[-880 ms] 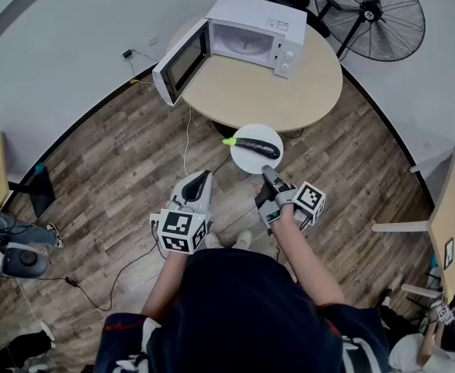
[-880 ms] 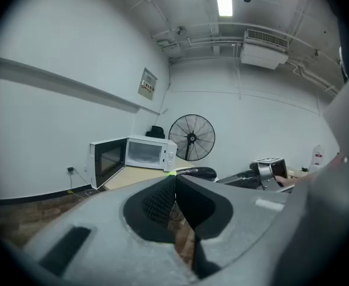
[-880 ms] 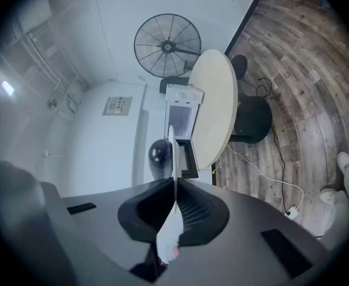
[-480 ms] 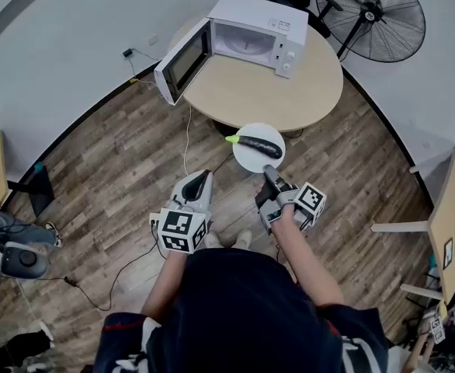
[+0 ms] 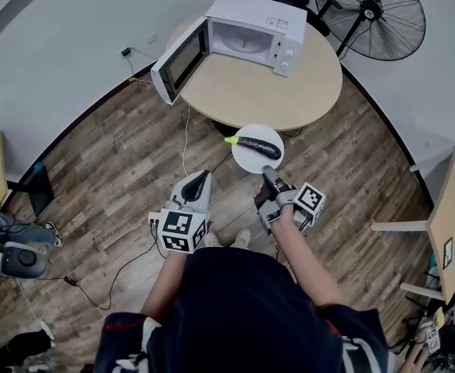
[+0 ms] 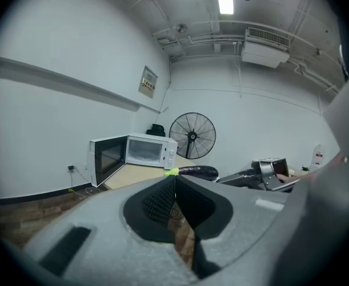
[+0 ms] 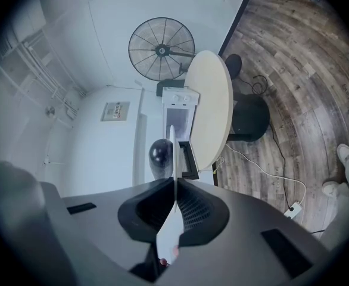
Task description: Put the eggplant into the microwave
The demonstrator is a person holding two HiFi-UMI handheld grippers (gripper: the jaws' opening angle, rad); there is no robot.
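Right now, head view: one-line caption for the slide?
Right gripper holds a white plate carrying the eggplant, facing the open microwave on the round table.

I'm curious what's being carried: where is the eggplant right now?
In the head view the eggplant lies on a white plate gripped at its rim by the right gripper, just short of the round table.

R gripper (image 7: 174,189) w/ jaws tight on white plate (image 7: 168,228) rim, eggplant (image 7: 160,154) on it, open microwave (image 7: 179,115) beyond

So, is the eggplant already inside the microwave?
No, the eggplant lies on a white plate gripped by the right gripper, short of the open microwave.
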